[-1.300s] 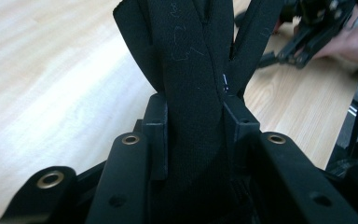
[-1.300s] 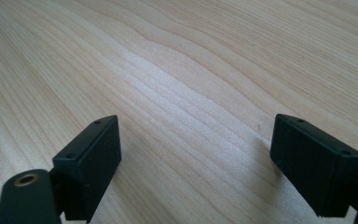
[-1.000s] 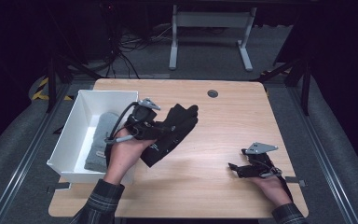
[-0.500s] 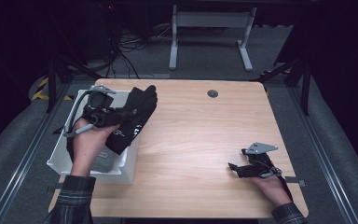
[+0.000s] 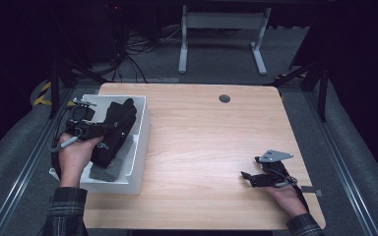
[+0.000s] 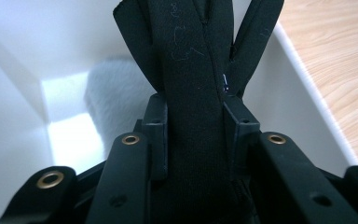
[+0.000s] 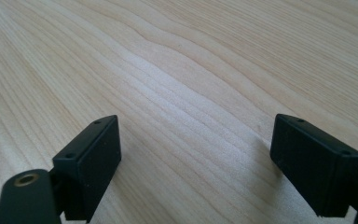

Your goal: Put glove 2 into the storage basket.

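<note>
The left gripper (image 5: 109,126) is pinching a black glove (image 5: 114,129) over the white bin (image 5: 141,142), the glove's long axis running from 7 to 1 o'clock above a grey cloth (image 5: 112,167) lying at the bin's 6 o'clock end. The right gripper (image 5: 246,177), jaws spread and holding nothing, is resting well apart at the table's (image 5: 202,147) 4 o'clock corner, so the left hand is the nearer one for dropping it in.

No legible text, label, brand or number appears on anything I handle. The black glove (image 6: 193,70) in my left gripper view carries faint pale markings; they cannot be read.

Wooden table (image 5: 202,147), white bin (image 5: 140,142) (left edge)
</note>
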Action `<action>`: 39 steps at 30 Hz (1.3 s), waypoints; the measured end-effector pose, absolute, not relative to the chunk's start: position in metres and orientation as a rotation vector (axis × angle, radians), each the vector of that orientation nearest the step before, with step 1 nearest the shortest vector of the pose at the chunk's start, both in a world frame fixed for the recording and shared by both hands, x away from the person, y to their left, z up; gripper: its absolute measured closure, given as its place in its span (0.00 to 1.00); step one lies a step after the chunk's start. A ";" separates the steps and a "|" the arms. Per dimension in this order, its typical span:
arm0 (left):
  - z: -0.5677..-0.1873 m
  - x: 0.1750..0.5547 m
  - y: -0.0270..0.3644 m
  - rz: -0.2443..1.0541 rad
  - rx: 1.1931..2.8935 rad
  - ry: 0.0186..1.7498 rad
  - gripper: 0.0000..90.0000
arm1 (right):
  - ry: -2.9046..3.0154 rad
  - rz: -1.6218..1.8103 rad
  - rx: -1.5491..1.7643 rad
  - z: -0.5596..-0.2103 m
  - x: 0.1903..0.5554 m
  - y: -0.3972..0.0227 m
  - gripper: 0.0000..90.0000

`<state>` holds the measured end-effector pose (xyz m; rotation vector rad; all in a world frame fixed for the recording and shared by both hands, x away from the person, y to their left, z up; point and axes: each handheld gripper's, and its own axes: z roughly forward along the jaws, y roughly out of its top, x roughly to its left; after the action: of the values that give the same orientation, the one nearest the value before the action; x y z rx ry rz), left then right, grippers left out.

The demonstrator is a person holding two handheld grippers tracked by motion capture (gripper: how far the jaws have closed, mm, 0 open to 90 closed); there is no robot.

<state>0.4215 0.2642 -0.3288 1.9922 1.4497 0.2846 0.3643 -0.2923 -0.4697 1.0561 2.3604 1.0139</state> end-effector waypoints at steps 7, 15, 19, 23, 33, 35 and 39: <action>-0.362 0.435 0.264 0.292 2.044 1.545 0.75 | 2.360 1.014 1.056 -0.470 0.364 -0.292 0.18; -0.381 0.440 0.267 0.313 2.074 1.585 0.67 | 2.360 1.014 1.056 -0.470 0.364 -0.292 0.18; -0.377 0.440 0.269 0.342 2.065 1.586 0.51 | 2.360 1.014 1.056 -0.470 0.364 -0.292 0.18; -0.369 0.439 0.268 0.354 2.049 1.559 0.39 | 2.360 1.014 1.056 -0.470 0.364 -0.292 0.18; -0.343 0.434 0.256 0.380 2.031 1.464 0.26 | 2.362 1.014 1.058 -0.470 0.365 -0.292 0.18; -0.337 0.433 0.250 0.366 2.030 1.419 0.25 | 2.362 1.013 1.058 -0.470 0.365 -0.292 0.18; -0.328 0.430 0.235 0.342 2.032 1.351 0.24 | 2.363 1.013 1.056 -0.470 0.365 -0.292 0.18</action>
<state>0.4303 0.2353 -0.3284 2.0316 1.3511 0.3422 0.3645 -0.2921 -0.4696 1.0556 2.3630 1.0131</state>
